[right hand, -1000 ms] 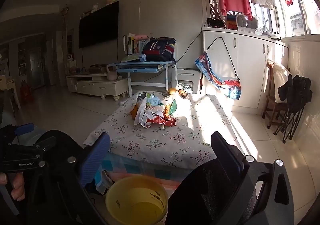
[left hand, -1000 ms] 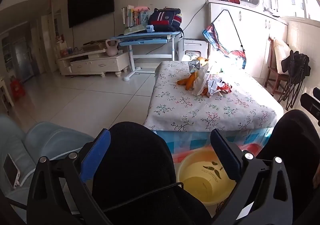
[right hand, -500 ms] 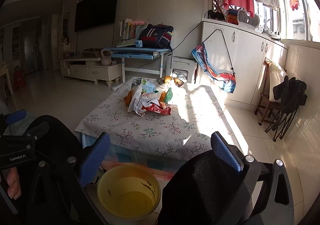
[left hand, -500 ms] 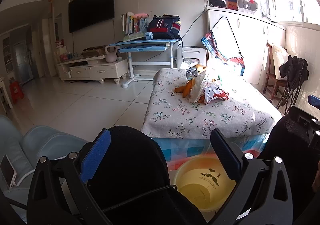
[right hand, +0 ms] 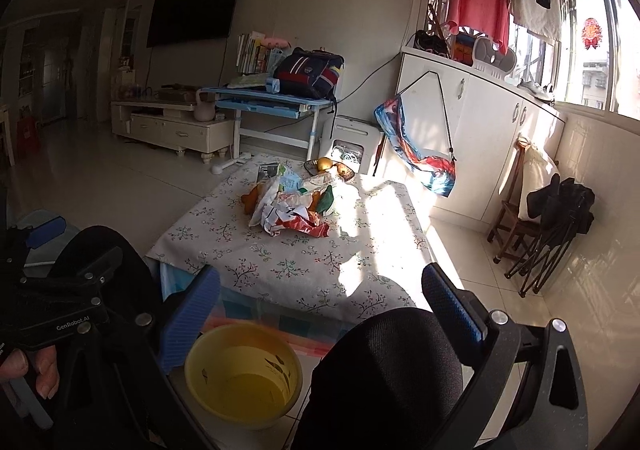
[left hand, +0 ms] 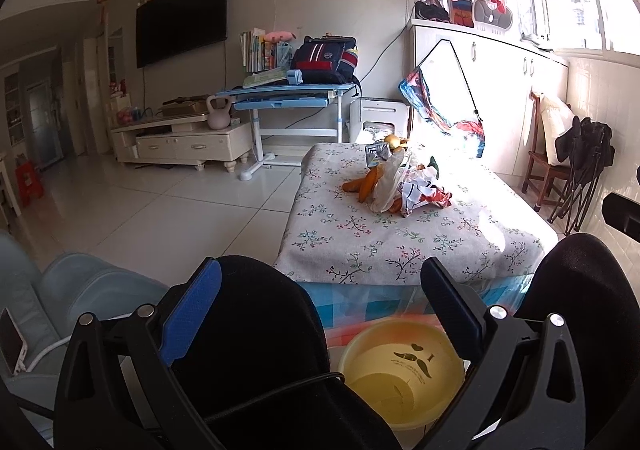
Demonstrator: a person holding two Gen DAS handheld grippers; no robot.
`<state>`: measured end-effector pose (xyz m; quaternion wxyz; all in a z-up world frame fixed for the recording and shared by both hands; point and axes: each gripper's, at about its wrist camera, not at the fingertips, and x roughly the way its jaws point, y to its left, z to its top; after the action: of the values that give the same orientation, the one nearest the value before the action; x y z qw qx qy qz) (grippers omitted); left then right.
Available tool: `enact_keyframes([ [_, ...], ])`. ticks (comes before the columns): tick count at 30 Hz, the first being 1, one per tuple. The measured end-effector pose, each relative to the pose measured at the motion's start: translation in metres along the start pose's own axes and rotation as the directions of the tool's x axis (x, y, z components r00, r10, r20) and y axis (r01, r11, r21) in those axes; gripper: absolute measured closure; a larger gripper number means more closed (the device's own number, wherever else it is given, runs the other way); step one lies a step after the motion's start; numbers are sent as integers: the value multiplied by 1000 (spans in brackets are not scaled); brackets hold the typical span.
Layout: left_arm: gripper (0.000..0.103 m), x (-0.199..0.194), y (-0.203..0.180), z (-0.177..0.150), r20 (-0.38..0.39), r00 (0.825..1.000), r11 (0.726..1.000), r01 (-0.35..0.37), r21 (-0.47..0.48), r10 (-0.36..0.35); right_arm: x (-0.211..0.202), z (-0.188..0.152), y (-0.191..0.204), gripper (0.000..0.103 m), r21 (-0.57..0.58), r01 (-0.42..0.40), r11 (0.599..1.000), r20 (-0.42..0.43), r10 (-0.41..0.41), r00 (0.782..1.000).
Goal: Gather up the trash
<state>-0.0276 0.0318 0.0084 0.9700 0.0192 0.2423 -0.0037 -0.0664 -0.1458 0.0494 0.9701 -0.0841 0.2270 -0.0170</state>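
Trash [right hand: 294, 206] lies heaped mid-surface [right hand: 280, 266], straight ahead of both tools and well apart from them, with the near half of the flowered cloth bare between. The pile is a jumble of wrappers, a pale bag and orange peel-like pieces; in the left view [left hand: 394, 186] it runs roughly front to back, leaning to the right of that tool's centre line. In the right view it sits a little left of centre. Left tool [left hand: 320, 310] and right tool [right hand: 320, 302] are both spread wide and hold nothing. A yellow bin [right hand: 242, 374] stands on the floor just before the surface's near edge, below and between the tools. Neither tool looks clearly nearer; the right one seems to face the heap more squarely, so it may be the better reach forward.
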Motion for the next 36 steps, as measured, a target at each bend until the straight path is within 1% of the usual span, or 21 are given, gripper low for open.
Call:
enact_keyframes([
  [9, 6, 2, 3, -2, -1, 1000, 1000, -2, -12, 2, 0, 2, 8, 6, -27, -2, 1000, 1, 2, 1000],
  [36, 6, 5, 3, -5, -1, 1000, 1000, -9, -2, 9, 7, -2, 12, 6, -34, -19, 999, -30, 18, 999],
])
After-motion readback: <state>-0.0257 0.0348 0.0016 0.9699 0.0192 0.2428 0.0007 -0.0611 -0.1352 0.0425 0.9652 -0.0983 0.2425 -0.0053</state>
